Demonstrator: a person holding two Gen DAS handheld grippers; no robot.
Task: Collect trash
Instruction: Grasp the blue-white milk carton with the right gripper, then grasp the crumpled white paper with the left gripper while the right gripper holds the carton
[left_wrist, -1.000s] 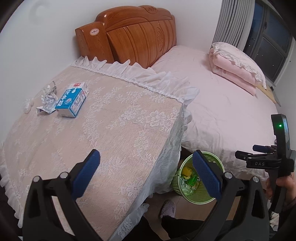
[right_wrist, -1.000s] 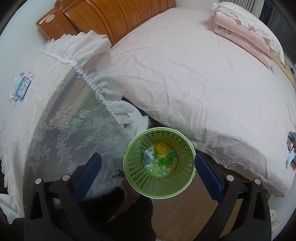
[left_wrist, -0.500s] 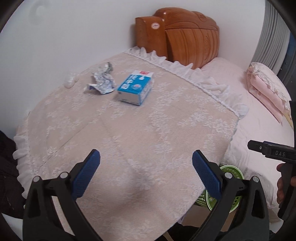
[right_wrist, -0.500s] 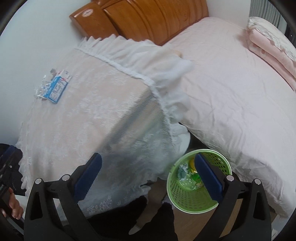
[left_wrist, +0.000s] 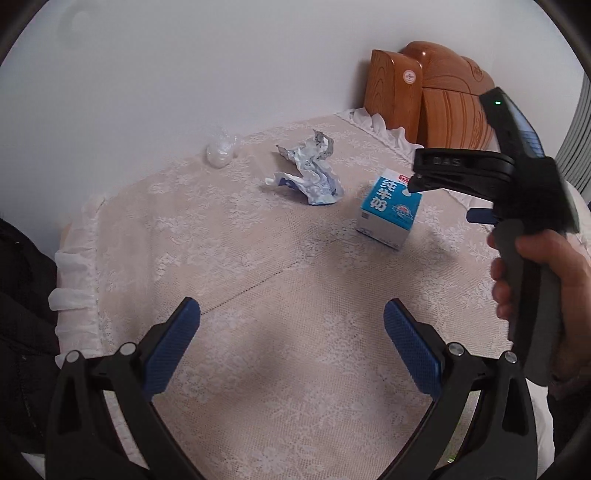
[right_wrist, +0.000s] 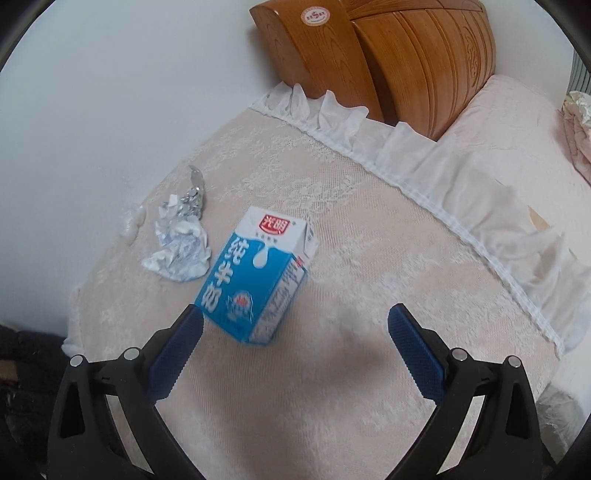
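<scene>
A blue and white milk carton (right_wrist: 255, 277) lies on the lace-covered table (right_wrist: 369, 295), also seen as the carton (left_wrist: 389, 212) in the left wrist view. Beside it is a crumpled foil wrapper (left_wrist: 308, 173), the same wrapper (right_wrist: 181, 245) to the carton's left. A small clear plastic ball (left_wrist: 221, 155) sits near the wall. My right gripper (right_wrist: 295, 332) is open just short of the carton, its left finger by the carton's near corner. My left gripper (left_wrist: 291, 325) is open over bare cloth, nothing between its fingers. A hand (left_wrist: 532, 280) holds the right gripper's handle.
A wooden headboard (right_wrist: 388, 55) and pink bed (right_wrist: 517, 122) lie beyond the table's frilled edge (right_wrist: 424, 162). A white wall (left_wrist: 184, 74) backs the table. Dark clothing (left_wrist: 22, 295) is at the left.
Both grippers have swung from the green bin and bed toward the table. The right gripper has come close above the milk carton and now shows in the left wrist view.
</scene>
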